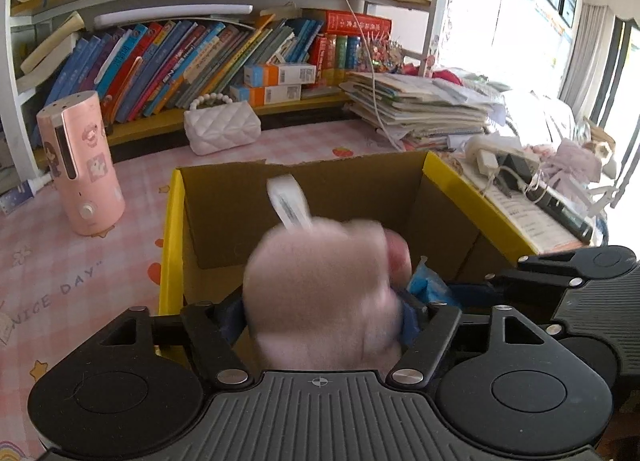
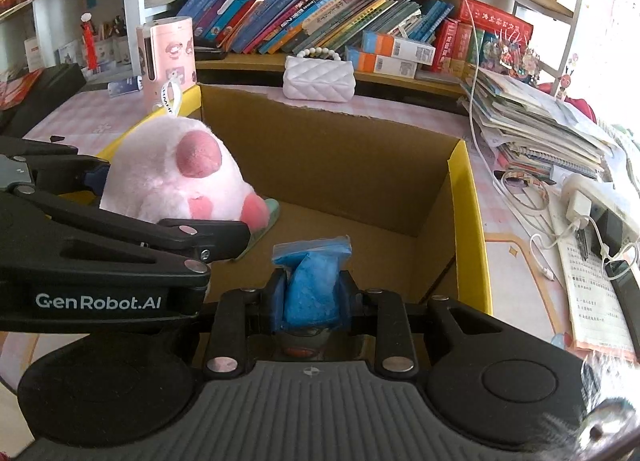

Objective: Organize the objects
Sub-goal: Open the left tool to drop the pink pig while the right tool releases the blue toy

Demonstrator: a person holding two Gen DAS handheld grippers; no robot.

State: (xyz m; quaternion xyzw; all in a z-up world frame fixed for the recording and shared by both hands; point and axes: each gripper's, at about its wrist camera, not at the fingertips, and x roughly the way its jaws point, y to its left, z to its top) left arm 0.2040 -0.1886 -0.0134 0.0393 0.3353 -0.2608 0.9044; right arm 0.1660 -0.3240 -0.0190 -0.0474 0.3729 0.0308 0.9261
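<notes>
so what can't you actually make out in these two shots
- Plush toy, left wrist view: motion-blurred, so whether the left tool presses on it is unclear.
- Box floor under the toy, right wrist view: hidden by the toy and the left tool's arm.
- Lower part of the blue bag, right wrist view: hidden between the right tool's fingers.
- Paper sheet, right wrist view: print too small.

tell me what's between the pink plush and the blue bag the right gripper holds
Only bare cardboard box floor lies between the pink plush and the blue bag, shown in the right wrist view.

Both wrist views look steeply down, close, into the shared cardboard box (image 1: 452, 185).
</notes>
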